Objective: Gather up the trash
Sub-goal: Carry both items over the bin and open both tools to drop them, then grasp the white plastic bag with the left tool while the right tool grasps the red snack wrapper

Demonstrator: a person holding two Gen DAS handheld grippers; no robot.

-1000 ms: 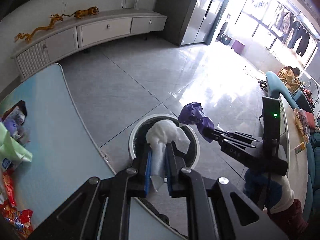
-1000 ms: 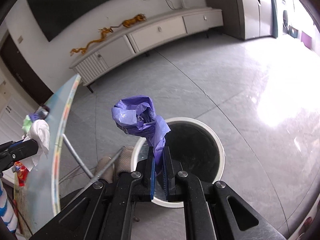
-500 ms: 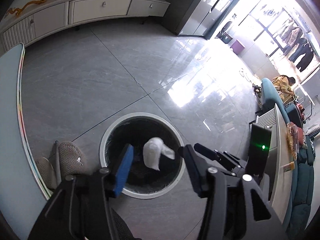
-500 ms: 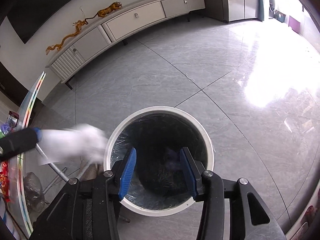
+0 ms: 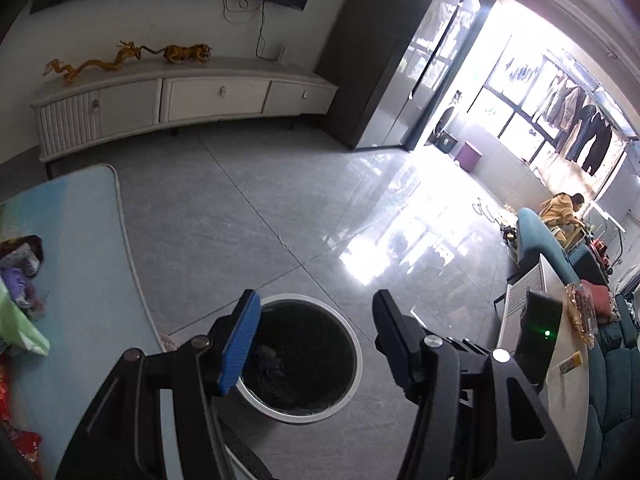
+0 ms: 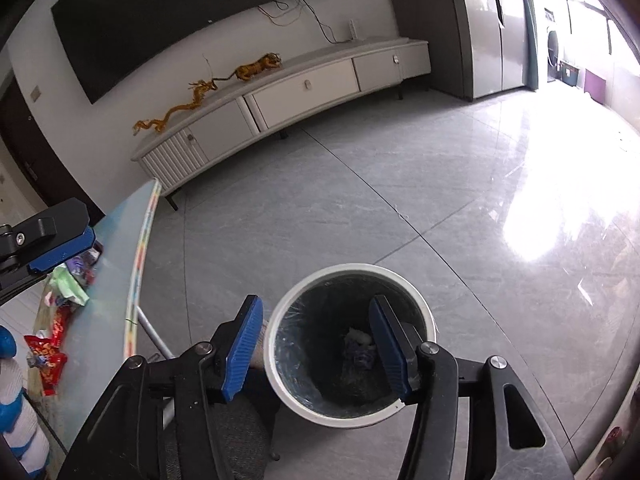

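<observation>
The left tool is seen released, its jaws having just been opening, with nothing between them. The right tool is likewise released and empty, its jaws also having just been opening. Both are held above the white-rimmed trash bin, which stands on the grey tiled floor just beside the desk's curved edge. A white crumpled tissue and a purple wrapper are seen lying at the bottom of the bin's dark liner. More trash is left on the desk near its left edge: a green wrapper, a purple wrapper piece and red snack packets. The left tool's fingertip is seen over the desk in the right wrist view.
</observation>
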